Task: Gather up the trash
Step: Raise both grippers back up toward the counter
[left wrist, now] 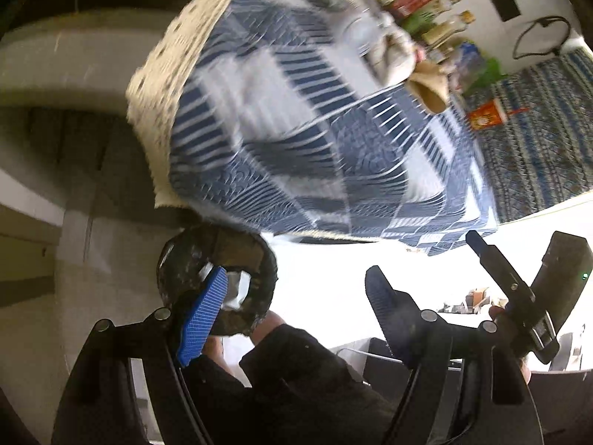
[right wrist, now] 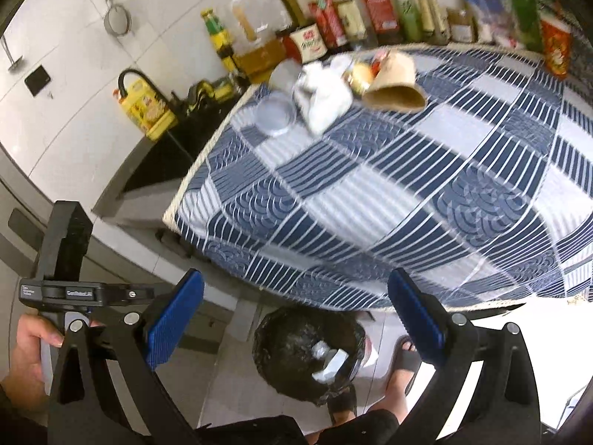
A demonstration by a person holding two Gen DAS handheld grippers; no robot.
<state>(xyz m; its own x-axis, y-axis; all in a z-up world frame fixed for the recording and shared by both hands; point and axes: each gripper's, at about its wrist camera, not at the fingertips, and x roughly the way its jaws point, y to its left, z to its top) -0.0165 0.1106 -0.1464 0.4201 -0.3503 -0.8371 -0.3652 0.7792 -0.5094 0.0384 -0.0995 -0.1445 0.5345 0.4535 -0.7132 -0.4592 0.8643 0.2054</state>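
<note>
Bin (right wrist: 307,352) below table (right wrist: 370,185); bottles (right wrist: 333,18) behind.

Motion blur smears the crumpled trash (left wrist: 389,52) and bottles (left wrist: 441,3) behind.

Desk (right wrist: 370,193) under blue-white patterned cloth; far end carries crumpled white paper (right wrist: 326,100), brown paper cup (right wrist: 396,85) on its side, clear lid (right wrist: 274,115); bottles (right wrist: 333,11) along back edge.

A quilted blue cloth (right wrist: 370,193) covers the desk, beside crumpled white paper (right wrist: 326,100), glossy wall tiles (right wrist: 66,141) and a shiny black plastic bin liner (right wrist: 292,348).
</note>
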